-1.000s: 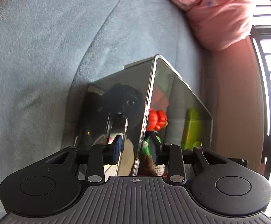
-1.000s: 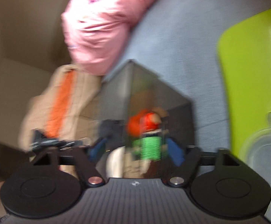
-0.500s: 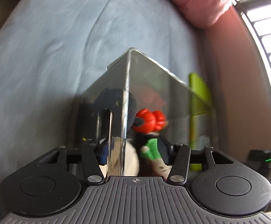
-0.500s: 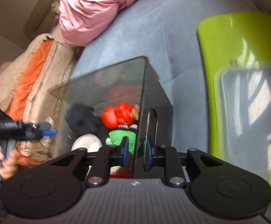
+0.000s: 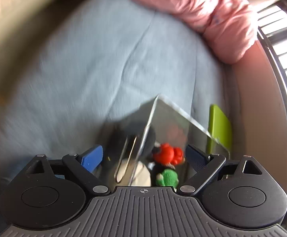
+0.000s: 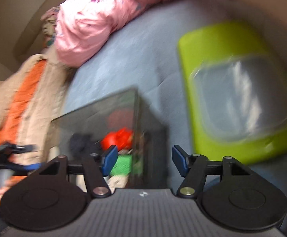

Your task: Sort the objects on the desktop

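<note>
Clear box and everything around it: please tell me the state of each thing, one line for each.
Clear box: upright on the blue cloth, no pads pressing it.
Doll: inside the box, red head above green body.
Left gripper: jaws opening, box corner between them.
Right gripper: jaws opening, box edge between them.
Green tray: flat on the cloth.
Clear lid: lying on the tray, blurred.
Pink jacket: crumpled.

Clear case (image 5: 169, 122) with smoky grey walls; inside, figure (image 5: 168, 164) with red top and green body. Pale blue sheet (image 5: 96, 63), plain. Pink quilt (image 6: 96, 19) with small purple marks. Lime green tray (image 6: 218, 45) under clear lid (image 6: 240, 96). Beige and orange coat (image 6: 24, 90). Blue pads (image 6: 109, 159) on black grippers.
</note>
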The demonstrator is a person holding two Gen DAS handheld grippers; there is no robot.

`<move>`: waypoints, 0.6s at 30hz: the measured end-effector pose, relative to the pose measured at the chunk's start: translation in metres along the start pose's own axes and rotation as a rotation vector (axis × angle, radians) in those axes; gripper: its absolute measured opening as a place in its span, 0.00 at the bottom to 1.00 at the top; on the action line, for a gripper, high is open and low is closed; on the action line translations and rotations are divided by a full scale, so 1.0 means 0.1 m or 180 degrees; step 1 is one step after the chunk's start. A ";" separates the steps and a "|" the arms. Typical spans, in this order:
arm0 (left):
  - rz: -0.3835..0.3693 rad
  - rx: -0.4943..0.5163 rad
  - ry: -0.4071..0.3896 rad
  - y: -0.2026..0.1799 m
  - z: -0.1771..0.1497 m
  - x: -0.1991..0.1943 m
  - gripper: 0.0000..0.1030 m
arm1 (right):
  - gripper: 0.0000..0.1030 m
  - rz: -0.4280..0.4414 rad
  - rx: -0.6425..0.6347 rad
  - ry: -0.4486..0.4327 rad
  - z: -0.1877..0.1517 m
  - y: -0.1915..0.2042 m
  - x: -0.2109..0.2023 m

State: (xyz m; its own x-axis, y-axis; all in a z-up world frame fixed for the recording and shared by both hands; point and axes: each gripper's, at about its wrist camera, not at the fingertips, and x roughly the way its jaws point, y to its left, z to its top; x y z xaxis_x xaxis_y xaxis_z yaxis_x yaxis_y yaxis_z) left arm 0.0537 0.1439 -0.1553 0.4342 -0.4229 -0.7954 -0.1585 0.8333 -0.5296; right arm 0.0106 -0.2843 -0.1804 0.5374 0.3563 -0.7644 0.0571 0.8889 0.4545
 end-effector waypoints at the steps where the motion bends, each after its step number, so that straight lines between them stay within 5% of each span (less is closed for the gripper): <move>1: 0.0204 0.0220 -0.0064 -0.19 -0.03 -0.12 0.94 | 0.59 -0.0055 -0.0129 -0.0087 0.04 0.10 -0.11; 3: 0.0608 0.0669 -0.0089 -0.61 -0.13 -0.26 1.00 | 0.60 -0.0069 -0.0463 -0.0239 0.11 0.40 -0.31; 5: 0.0823 0.1078 -0.0062 -1.00 -0.35 -0.32 1.00 | 0.82 -0.0126 -0.0873 -0.0172 0.19 0.81 -0.35; 7: 0.0719 0.1447 0.0130 -1.32 -0.60 -0.22 1.00 | 0.91 -0.0146 -0.1181 0.0181 0.21 1.21 -0.15; 9: 0.0472 0.1711 0.0354 -1.51 -0.81 -0.13 1.00 | 0.88 -0.0235 -0.1407 0.0757 0.15 1.52 0.23; 11: 0.0354 0.1755 0.0410 -1.53 -0.92 -0.12 1.00 | 0.75 -0.0577 -0.1615 0.1218 0.06 1.69 0.68; 14: 0.0443 0.1657 0.0304 -1.41 -0.88 -0.16 1.00 | 0.72 -0.1131 -0.1810 0.1600 -0.07 1.71 1.28; 18: 0.0583 0.1301 0.0136 -1.15 -0.65 -0.22 1.00 | 0.67 -0.1132 -0.1489 0.1913 -0.15 1.50 1.71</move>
State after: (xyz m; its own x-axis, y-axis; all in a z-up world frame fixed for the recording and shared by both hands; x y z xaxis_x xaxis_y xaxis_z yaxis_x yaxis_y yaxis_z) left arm 0.0045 0.0345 -0.0961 0.3932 -0.2625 -0.8812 0.1377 0.9644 -0.2258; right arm 0.0984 -0.0856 -0.2499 0.0061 0.0071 -1.0000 -0.2875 0.9578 0.0051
